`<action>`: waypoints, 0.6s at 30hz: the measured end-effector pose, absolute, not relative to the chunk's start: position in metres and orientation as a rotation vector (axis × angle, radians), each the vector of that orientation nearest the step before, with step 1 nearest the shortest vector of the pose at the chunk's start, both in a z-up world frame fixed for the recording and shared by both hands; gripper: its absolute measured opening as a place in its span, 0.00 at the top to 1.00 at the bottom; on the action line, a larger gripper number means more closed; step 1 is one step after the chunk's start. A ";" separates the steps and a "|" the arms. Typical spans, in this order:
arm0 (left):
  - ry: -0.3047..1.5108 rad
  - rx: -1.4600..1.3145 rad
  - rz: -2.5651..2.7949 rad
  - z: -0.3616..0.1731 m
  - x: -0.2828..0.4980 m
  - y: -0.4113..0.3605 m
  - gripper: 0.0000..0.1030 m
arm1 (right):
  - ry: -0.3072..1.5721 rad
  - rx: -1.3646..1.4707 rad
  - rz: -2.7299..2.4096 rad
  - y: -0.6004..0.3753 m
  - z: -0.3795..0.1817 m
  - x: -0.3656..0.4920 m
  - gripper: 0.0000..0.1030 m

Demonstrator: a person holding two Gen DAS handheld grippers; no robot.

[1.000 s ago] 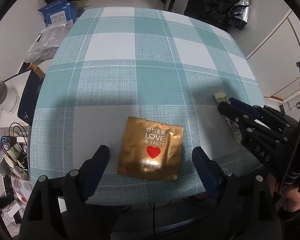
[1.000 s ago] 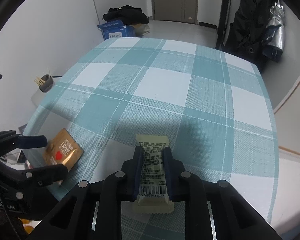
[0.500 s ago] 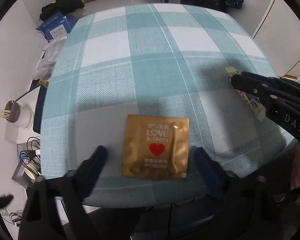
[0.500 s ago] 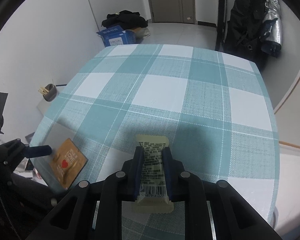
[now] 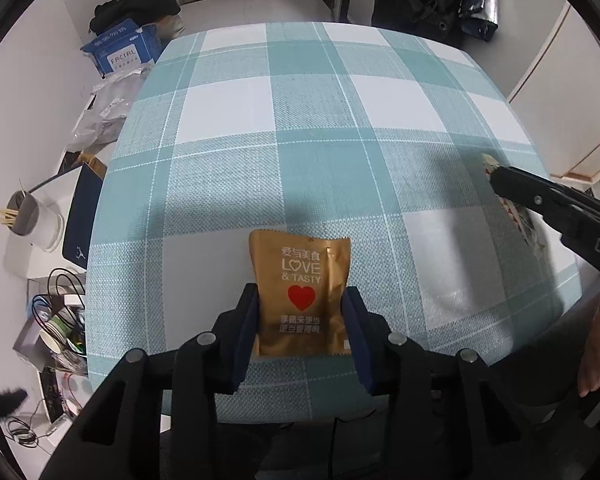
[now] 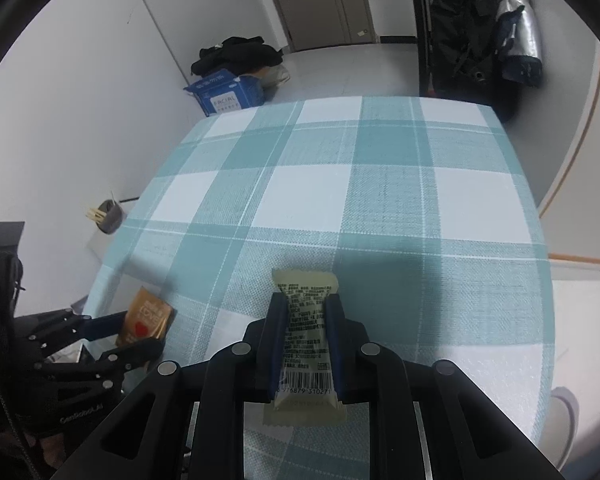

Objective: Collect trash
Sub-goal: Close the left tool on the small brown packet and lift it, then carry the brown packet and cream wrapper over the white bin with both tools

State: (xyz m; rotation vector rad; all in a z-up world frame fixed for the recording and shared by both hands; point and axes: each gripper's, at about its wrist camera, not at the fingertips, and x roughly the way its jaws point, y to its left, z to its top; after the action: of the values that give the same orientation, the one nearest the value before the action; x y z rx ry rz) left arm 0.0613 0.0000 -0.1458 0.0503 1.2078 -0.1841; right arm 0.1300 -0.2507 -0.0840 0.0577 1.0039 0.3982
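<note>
A gold snack packet (image 5: 302, 294) with a red heart lies at the near edge of the teal checked table (image 5: 284, 120). My left gripper (image 5: 302, 300) is shut on its two sides. In the right wrist view the gold packet (image 6: 146, 320) shows at the left between the left gripper's fingers. My right gripper (image 6: 305, 304) is shut on a pale yellow wrapper (image 6: 305, 344) with a barcode, held above the table's near right part. The right gripper (image 5: 496, 178) with its wrapper also shows at the right of the left wrist view.
The table's left edge drops to a floor with a blue tissue box (image 5: 120, 50), plastic bags (image 5: 100, 112), a cup of sticks (image 5: 20, 212) and cables. Dark coats (image 6: 480, 20) hang beyond the far right corner. A white cabinet (image 5: 572, 100) stands to the right.
My left gripper has closed from wide open onto the gold packet. The right gripper has kept its hold on the pale wrapper and risen a little.
</note>
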 end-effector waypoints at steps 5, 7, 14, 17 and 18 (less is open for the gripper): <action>1.206 -0.009 -0.177 -0.144 0.062 0.002 0.80 | 0.980 0.076 0.406 -0.255 -0.072 0.122 0.82; 1.214 -0.047 -0.182 -0.145 0.063 0.007 0.81 | 0.976 0.082 0.411 -0.256 -0.067 0.119 0.82; 1.176 -0.018 -0.181 -0.142 0.058 0.004 0.89 | 0.945 0.093 0.417 -0.260 -0.051 0.110 0.82; 1.161 -0.012 -0.186 -0.138 0.056 0.002 0.92 | 0.941 0.099 0.414 -0.261 -0.049 0.107 0.82; 1.152 -0.006 -0.188 -0.137 0.055 0.002 0.94 | 0.943 0.106 0.414 -0.262 -0.048 0.106 0.82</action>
State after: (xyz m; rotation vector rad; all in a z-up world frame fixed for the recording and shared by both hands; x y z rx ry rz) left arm 0.0553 0.0015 -0.1371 -0.0063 1.1522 -0.1876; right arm 0.1064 -0.2618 -0.0481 0.1063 0.9427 0.4140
